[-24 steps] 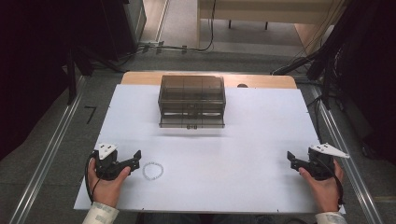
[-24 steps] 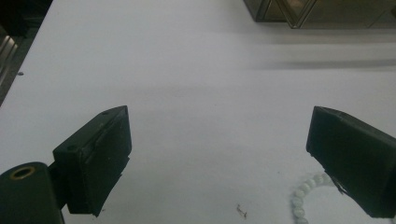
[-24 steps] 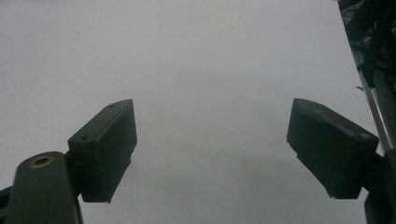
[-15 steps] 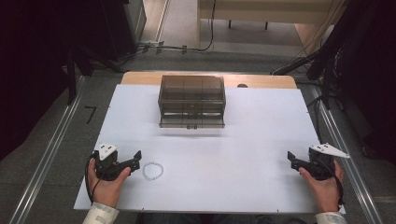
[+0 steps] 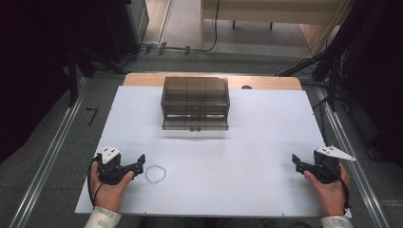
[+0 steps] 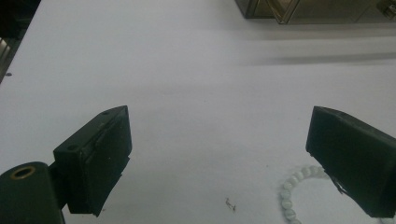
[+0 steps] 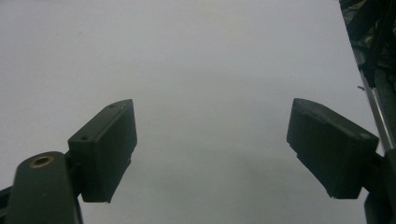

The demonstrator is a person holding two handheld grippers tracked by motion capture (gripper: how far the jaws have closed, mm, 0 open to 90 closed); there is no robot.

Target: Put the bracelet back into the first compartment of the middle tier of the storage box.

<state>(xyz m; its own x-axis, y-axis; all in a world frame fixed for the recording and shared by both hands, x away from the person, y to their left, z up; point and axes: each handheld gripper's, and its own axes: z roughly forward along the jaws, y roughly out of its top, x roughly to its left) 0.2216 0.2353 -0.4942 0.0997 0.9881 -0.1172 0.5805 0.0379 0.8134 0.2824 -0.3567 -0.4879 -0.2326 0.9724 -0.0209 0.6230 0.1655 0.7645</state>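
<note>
A white bead bracelet (image 5: 155, 174) lies on the white table near the front left. My left gripper (image 5: 138, 165) rests just left of it, open, nothing between its jaws. In the left gripper view the bracelet (image 6: 292, 196) sits by the right jaw at the bottom, partly hidden behind it, and my left gripper (image 6: 219, 161) stands wide open. My right gripper (image 5: 295, 161) sits at the front right, held by a hand, open and empty; in its own view my right gripper (image 7: 212, 151) faces bare table.
A dark translucent drawer box (image 5: 195, 102) stands at the back middle of the white table (image 5: 237, 156). Its lower corner (image 6: 299, 11) shows at the top of the left gripper view. The table's right edge and a metal rail (image 7: 373, 107) run close to the right gripper.
</note>
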